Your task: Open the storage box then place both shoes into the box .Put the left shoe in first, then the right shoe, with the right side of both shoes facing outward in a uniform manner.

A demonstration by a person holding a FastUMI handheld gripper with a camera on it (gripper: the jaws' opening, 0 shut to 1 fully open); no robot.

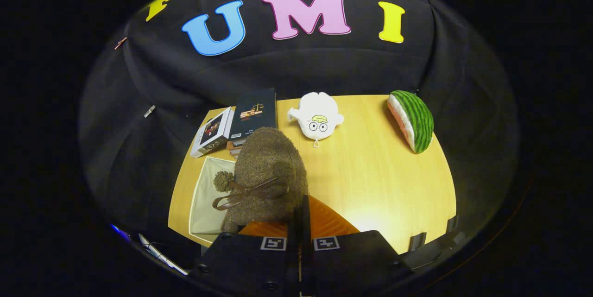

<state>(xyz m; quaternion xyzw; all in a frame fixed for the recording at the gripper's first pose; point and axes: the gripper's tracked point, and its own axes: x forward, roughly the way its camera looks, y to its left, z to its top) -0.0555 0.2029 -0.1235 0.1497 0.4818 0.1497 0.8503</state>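
Your claw (300, 223) is pinched tight on the fuzzy brown shoe (268, 176), fingers nearly together, dangling it right over the open white storage box (201, 204) on the desk (380, 181).

Gripper (300, 223) low and near, pointing forward and down over the table (370, 181). Fingers drawn in close together, pinching the rear edge of a shoe (268, 172); both fingers press on it. Shoe hangs from the fingers, toe away from the gripper, above the table's near left part. Two square markers sit on the gripper body behind the fingers.
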